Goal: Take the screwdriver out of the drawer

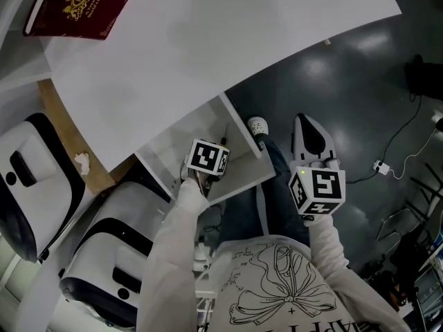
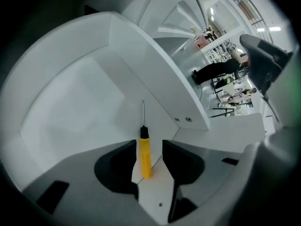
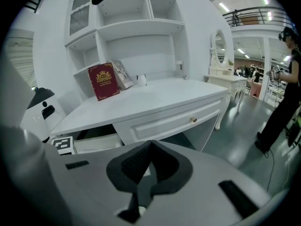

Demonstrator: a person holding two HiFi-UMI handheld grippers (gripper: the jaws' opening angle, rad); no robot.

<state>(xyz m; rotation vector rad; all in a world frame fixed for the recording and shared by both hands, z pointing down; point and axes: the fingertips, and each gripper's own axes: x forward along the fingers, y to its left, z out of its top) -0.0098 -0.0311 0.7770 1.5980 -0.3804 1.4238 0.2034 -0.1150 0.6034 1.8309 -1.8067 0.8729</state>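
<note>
A screwdriver (image 2: 145, 150) with a yellow handle and thin metal shaft lies on the floor of the open white drawer (image 2: 80, 102). My left gripper (image 2: 149, 144) points steeply down into the drawer. It is open, its dark pads (image 2: 123, 160) stand either side of the handle, and gaps show on both sides. In the head view its marker cube (image 1: 209, 158) hangs over the drawer (image 1: 173, 149) and hides the screwdriver. My right gripper (image 3: 151, 144) is shut on nothing. It is held out over the dark floor, to the right of the drawer (image 1: 304, 126).
A red book (image 1: 82, 2) stands at the back of the white desk (image 1: 208, 40). The desk's other drawer (image 3: 174, 121), with a small knob, is closed. White-and-black rounded bodies (image 1: 28, 178) stand to the left. Cables (image 1: 387, 168) lie on the floor; a person (image 3: 284, 93) stands far right.
</note>
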